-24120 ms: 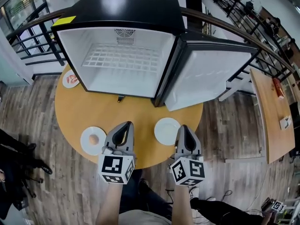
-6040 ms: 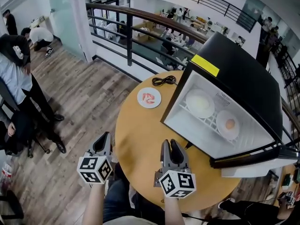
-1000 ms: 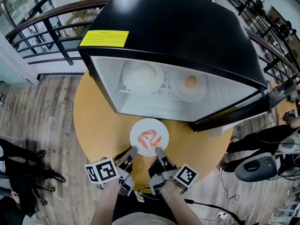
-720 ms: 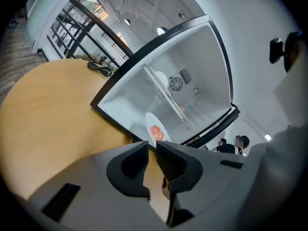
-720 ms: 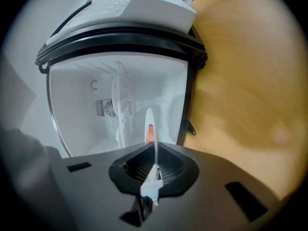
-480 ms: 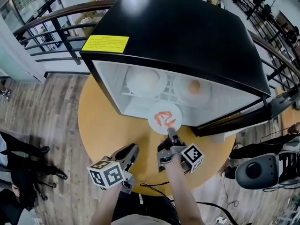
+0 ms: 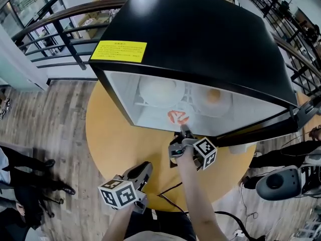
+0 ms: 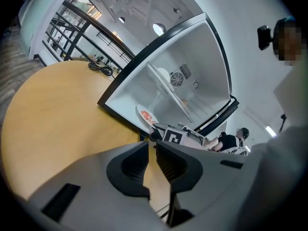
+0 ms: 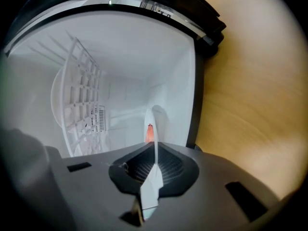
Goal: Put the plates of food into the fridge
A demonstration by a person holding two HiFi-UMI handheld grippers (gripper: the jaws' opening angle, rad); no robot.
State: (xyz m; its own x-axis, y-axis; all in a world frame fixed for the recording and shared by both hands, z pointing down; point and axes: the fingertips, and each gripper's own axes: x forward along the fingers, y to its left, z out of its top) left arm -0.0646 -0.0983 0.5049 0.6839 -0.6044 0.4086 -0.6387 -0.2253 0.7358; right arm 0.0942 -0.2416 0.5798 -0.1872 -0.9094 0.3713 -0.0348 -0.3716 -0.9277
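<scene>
A white plate with red food [image 7: 176, 117] is gripped by its near rim in my right gripper [image 7: 184, 131], shut on it, and sits just inside the open fridge [image 7: 200, 44], below the wire shelf. In the right gripper view the plate [image 9: 155, 124] stands edge-on between the jaws [image 9: 155, 165], with the shelf [image 9: 82, 95] to its left. Two plates rest on that shelf: a plain white one [image 7: 158, 92] and one with an egg [image 7: 214, 98]. My left gripper [image 7: 144, 167] hangs back over the near table edge, its jaws [image 8: 154, 146] a narrow gap apart and empty.
The fridge stands on a round wooden table [image 7: 110, 134]. A black cable [image 8: 101, 69] lies on the table beside the fridge. The fridge door hangs open at the right [image 7: 301, 114]. Railings [image 7: 55, 29] run behind, and wooden floor [image 7: 45, 114] surrounds the table.
My right gripper has carried the red-food plate from the table in front of the fridge forward into its lower space. My left gripper has come off the plate and stayed near the table edge.
</scene>
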